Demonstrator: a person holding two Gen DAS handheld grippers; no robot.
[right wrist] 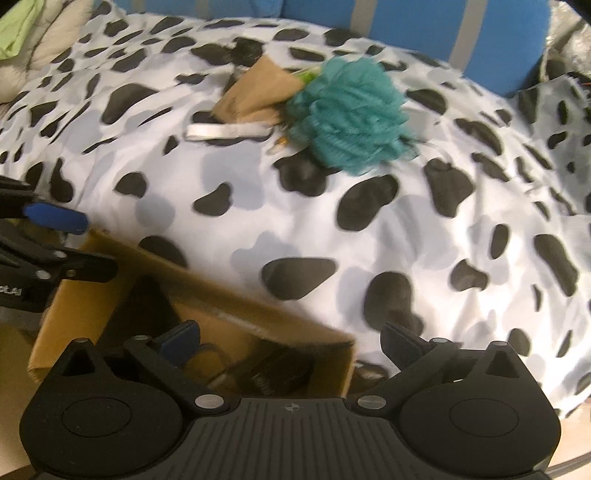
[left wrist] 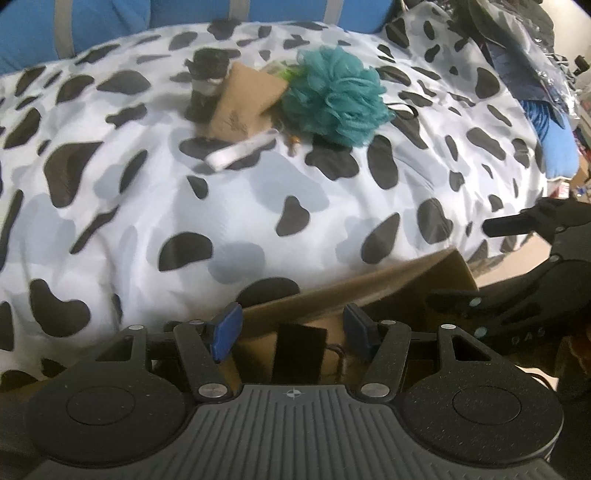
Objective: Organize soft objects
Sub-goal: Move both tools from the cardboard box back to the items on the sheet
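Note:
A teal mesh bath pouf [left wrist: 334, 98] [right wrist: 351, 114] lies on the cow-print bedcover, next to a tan pouch [left wrist: 242, 101] [right wrist: 255, 92], a white strap [left wrist: 240, 149] [right wrist: 227, 130] and a black and grey soft item [left wrist: 208, 81]. A cardboard box [left wrist: 369, 288] [right wrist: 110, 291] sits at the bed's near edge with dark items inside. My left gripper [left wrist: 290, 328] is open and empty over the box. My right gripper [right wrist: 291, 339] is open and empty above the box's right corner. Each gripper shows at the edge of the other's view.
The bedcover [left wrist: 221, 206] [right wrist: 406, 221] spreads across both views. Blue striped cushions [left wrist: 110, 22] [right wrist: 424, 26] line the back. A pile of dark clothes and bags [left wrist: 524, 44] sits at the far right. A pale pillow [right wrist: 33, 44] lies at the far left.

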